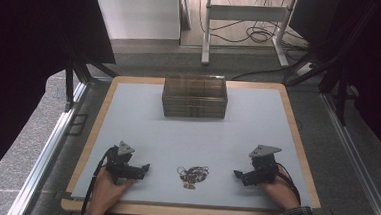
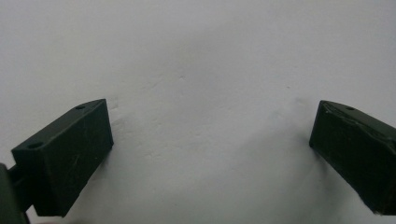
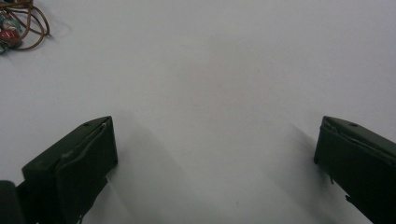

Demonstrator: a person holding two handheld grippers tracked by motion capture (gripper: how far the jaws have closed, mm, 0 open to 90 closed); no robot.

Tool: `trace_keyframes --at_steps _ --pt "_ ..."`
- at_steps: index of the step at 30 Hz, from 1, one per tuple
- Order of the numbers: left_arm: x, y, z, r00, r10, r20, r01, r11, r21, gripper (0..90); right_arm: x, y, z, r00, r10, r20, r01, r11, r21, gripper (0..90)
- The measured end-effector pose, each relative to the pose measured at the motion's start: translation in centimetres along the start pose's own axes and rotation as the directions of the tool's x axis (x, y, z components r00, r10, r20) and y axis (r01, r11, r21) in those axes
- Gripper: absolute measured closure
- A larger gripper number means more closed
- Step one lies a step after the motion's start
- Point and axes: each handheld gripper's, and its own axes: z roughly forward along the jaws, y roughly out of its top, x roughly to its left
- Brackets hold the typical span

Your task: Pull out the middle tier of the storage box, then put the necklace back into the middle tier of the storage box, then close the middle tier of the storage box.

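Necklace [image 1: 192, 176] (tangled cord with beads) | lies on counter [image 1: 257, 126] midway between both tools | left tool [image 1: 145, 169] and right tool [image 1: 236, 174]: jaws apart, empty, equally near

The high view is looking forward and down over the whole pale grey table top [image 1: 187, 132]. Each gripper view is riding low and close above that surface. The right gripper view is sharing the tangled brown beaded cord [image 3: 18, 23] with the high view [image 1: 192, 175].

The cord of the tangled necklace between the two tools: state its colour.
Brown, with red and pale beads on the necklace; the right gripper view shows it best.
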Motion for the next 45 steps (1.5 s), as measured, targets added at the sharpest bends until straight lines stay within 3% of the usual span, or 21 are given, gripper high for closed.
trace_keyframes --at_steps 45 --pt "0.00 -0.01 0.00 1.0000 -0.003 0.001 0.003 1.0000 -0.002 0.0 0.16 0.31 -0.21 1.0000 -0.004 -0.004 0.004 1.000 0.010 2.8"
